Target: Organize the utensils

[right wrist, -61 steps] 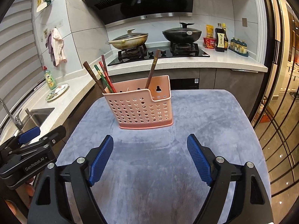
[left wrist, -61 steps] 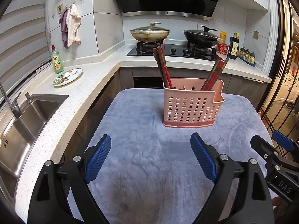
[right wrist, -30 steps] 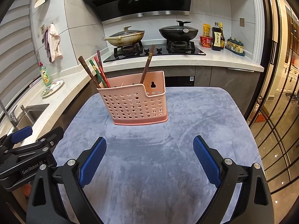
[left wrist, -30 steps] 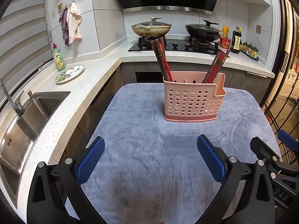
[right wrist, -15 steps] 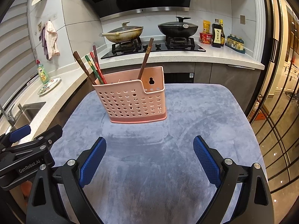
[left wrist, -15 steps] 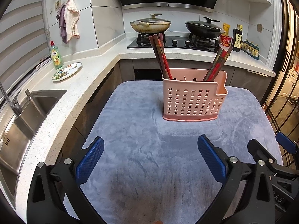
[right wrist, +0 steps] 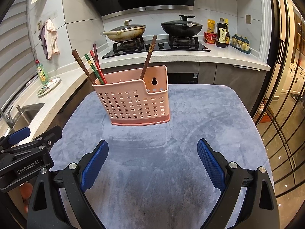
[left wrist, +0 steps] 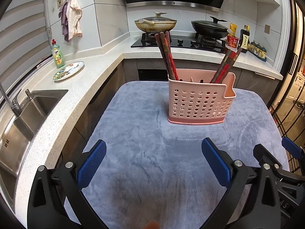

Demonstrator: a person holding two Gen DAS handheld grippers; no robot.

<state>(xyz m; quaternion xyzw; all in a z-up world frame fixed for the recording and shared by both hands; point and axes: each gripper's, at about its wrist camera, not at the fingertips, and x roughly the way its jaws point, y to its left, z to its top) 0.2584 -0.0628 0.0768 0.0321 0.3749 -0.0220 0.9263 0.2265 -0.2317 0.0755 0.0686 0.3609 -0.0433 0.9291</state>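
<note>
Hovering grippers: the left gripper (left wrist: pixel 153 157) and right gripper (right wrist: pixel 152 157) are held side by side above the near part of the cloth, each spread wide with nothing between its blue pads (left wrist: pixel 91 164).
Cloth (left wrist: pixel 152 143): grey-blue pile is spread over the table; a rectangular imprint is seen in it just in front of the basket.
Basket (left wrist: pixel 200 103): a pink perforated caddy is stood upright on the far half of the cloth, well apart from both grippers.
Chopsticks (left wrist: pixel 166 55): one bundle is leaned at the basket's left end, and more chopsticks (left wrist: pixel 226 64) are leaned at its right end; all are kept inside the basket.
Beyond the basket: a counter (left wrist: pixel 85 72) is seen with a hob carrying two lidded woks (left wrist: pixel 155 23); left of the basket a plate (left wrist: pixel 68 70), a soap bottle (left wrist: pixel 58 54) and a sink (left wrist: pixel 24 118) are found.
</note>
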